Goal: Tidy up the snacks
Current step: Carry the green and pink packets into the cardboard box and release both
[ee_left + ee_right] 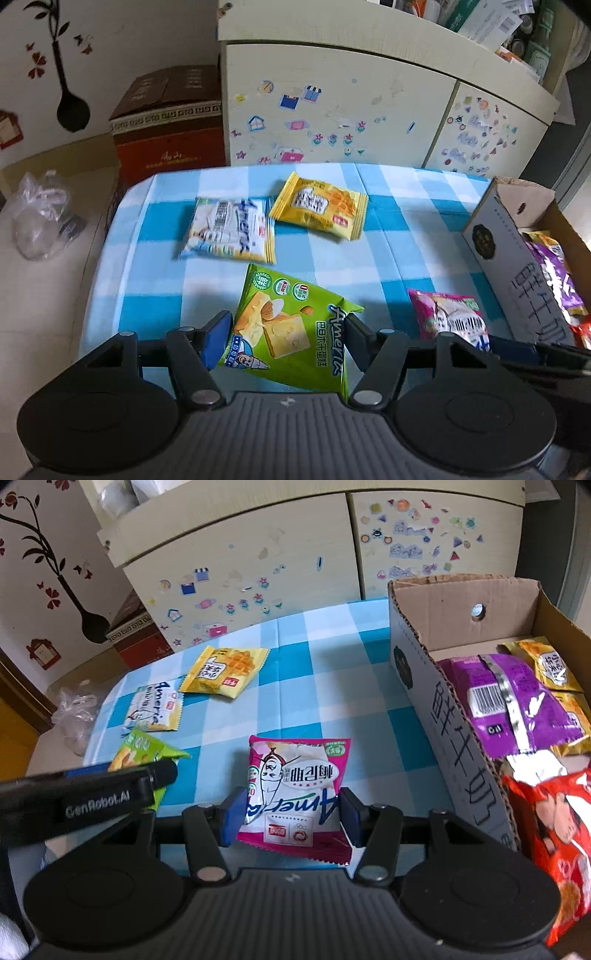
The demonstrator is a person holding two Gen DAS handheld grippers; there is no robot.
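Low in each frame I grip snacks: left gripper [282, 341] pinches green packet [291, 328], right gripper [290, 814] pinches pink packet [297, 794]; box [458, 720] right.

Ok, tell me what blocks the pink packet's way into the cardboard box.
Only the cardboard box's near side wall stands between; the pink packet, clamped in the right gripper, must clear it. Nothing else visible intervenes.

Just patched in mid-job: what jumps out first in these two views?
Each gripper holds a snack: the left gripper pinches a green cake packet, the right gripper a pink packet. A half-filled cardboard box sits at right on the blue checked tablecloth; a white packet and a yellow waffle packet lie loose beyond.
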